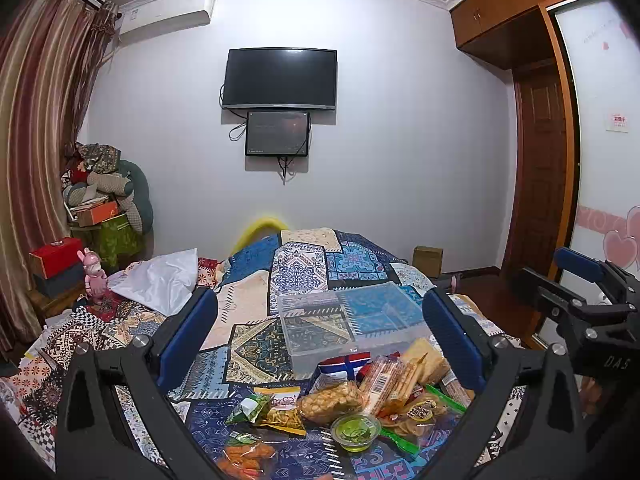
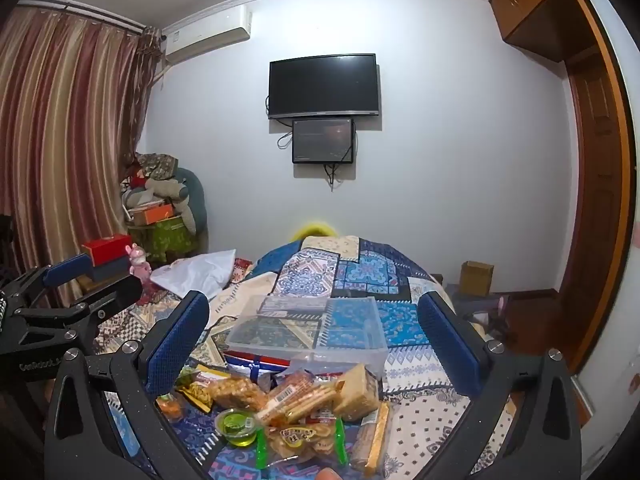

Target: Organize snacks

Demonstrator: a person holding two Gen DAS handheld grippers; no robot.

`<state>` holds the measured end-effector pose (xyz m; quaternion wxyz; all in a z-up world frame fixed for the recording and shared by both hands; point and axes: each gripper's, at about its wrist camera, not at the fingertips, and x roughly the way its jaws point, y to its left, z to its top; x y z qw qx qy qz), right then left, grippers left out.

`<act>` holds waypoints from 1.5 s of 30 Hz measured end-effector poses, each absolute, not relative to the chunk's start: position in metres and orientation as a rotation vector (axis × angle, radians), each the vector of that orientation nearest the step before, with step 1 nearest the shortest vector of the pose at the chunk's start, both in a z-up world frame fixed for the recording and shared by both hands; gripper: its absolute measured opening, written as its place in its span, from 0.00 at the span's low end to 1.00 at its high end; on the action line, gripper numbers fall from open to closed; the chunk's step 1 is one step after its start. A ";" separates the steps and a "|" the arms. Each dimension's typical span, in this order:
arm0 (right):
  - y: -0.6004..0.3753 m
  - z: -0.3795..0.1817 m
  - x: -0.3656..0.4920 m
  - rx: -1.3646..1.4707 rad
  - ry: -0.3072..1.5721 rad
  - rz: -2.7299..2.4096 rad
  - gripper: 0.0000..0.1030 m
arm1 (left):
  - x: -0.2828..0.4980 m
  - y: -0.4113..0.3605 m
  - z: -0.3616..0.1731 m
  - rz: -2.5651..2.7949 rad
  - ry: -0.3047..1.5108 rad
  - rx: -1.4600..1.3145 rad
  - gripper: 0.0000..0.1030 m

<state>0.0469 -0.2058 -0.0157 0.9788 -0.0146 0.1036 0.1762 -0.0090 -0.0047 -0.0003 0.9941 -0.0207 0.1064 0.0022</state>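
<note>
Nearest of all, a heap of snacks (image 1: 360, 404) lies on the bed (image 1: 248, 344), on a patchwork cover w/ blue, cream and dark squares. In the pile: a little round green jelly cup (image 1: 355, 429), a bag of puffed golden bits (image 1: 330, 400), long wrapped cracker sticks (image 1: 384, 380), a pale crumbly cake in clear wrap (image 1: 426, 356), a flat pack w/ green edges (image 1: 416, 416), a green-and-yellow packet (image 1: 276, 412) and an orange bag (image 1: 246, 454) at the very near edge.

Just behind the pile, a bit farther off, sits a clear plastic box (image 1: 352, 320), no lid on it, nothing inside; the cover shows through it. Some packs touch its near wall.

The left gripper (image 1: 320, 332) hangs above the pile, jaws spread wide, nothing between the blue pads. The right gripper (image 2: 314, 340) is beside it on the right, also spread wide and holding nothing. Both point a little down toward the snacks and the box.

Far wall: a dark TV (image 1: 280, 79) w/ a smaller screen (image 1: 278, 133) under it. Striped curtains (image 1: 36, 128) on the left, a pink bunny toy (image 1: 94, 276) near them, a brown wardrobe (image 1: 516, 4) on the right.
</note>
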 end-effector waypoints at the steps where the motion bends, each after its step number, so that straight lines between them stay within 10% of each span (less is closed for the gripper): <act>1: -0.207 -0.016 0.048 -0.026 0.210 0.355 1.00 | -0.008 -0.004 -0.001 0.005 0.214 -0.041 1.00; 45: -0.210 -0.014 0.046 0.000 0.208 0.366 1.00 | -0.006 -0.008 -0.002 0.010 0.203 -0.029 1.00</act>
